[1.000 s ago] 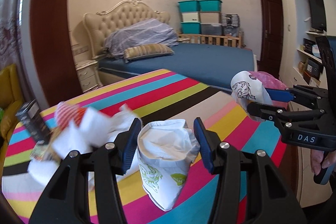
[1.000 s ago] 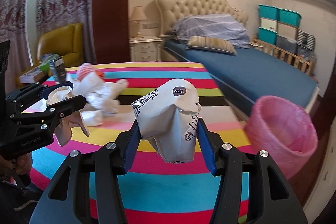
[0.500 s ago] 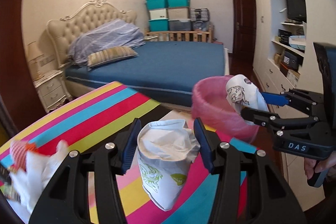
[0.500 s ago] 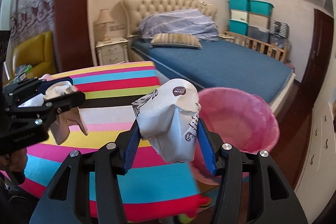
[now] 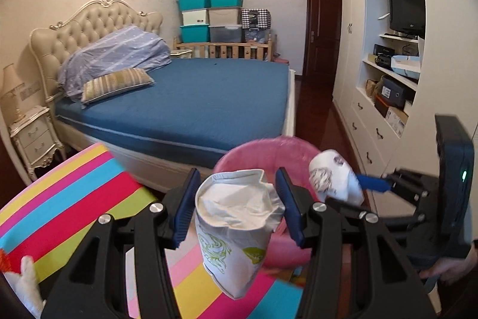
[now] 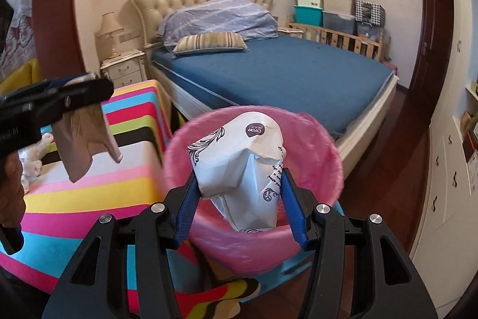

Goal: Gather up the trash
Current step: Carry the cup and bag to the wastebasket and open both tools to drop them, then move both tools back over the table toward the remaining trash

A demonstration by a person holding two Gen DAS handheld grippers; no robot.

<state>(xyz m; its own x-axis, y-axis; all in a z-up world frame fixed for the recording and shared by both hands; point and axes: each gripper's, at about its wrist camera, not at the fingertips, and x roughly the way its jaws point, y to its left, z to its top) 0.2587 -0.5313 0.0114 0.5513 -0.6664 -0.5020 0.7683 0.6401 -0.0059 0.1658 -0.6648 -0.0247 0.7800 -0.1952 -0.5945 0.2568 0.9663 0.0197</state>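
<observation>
The right hand-held gripper [image 6: 239, 199] pinches a crumpled purple-print paper cup [image 6: 239, 169] directly above the pink bin [image 6: 322, 157]. The left hand-held gripper [image 5: 236, 208] pinches a crushed green-print paper cup [image 5: 236, 235] beside the bin, over the striped worktop [image 5: 59, 205].

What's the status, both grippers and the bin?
Left gripper shut on a crumpled paper cup. Right gripper shut on a second crumpled cup, above the pink bin. Nothing blocking the bin mouth.
</observation>
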